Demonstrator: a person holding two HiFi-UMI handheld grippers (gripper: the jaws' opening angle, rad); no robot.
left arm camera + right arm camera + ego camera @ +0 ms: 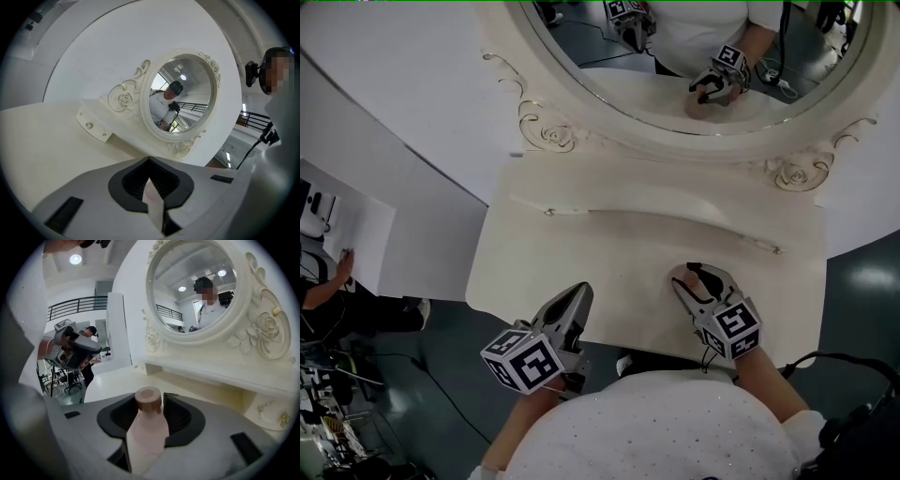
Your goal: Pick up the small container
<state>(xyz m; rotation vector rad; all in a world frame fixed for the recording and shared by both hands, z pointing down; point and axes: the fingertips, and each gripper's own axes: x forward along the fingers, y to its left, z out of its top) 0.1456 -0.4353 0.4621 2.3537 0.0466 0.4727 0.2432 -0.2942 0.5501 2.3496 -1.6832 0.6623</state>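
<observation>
The small container (146, 434) is a pale pink bottle with a brown cap. It stands between the jaws of my right gripper (149, 401), whose dark pads lie against both its sides. In the head view only the cap of the container (685, 276) shows at the tip of the right gripper (690, 278), over the right front of the cream dressing table (609, 248). My left gripper (579, 298) hangs over the table's front edge, jaws together, nothing held. In its own view, the left gripper (149, 165) points at the mirror.
A big oval mirror (675, 66) in a carved cream frame stands at the back of the table and reflects both grippers. A low drawer shelf (647, 220) runs below it. White panels (403, 141) stand at left, where a person (328, 281) sits. Dark floor lies beyond the table.
</observation>
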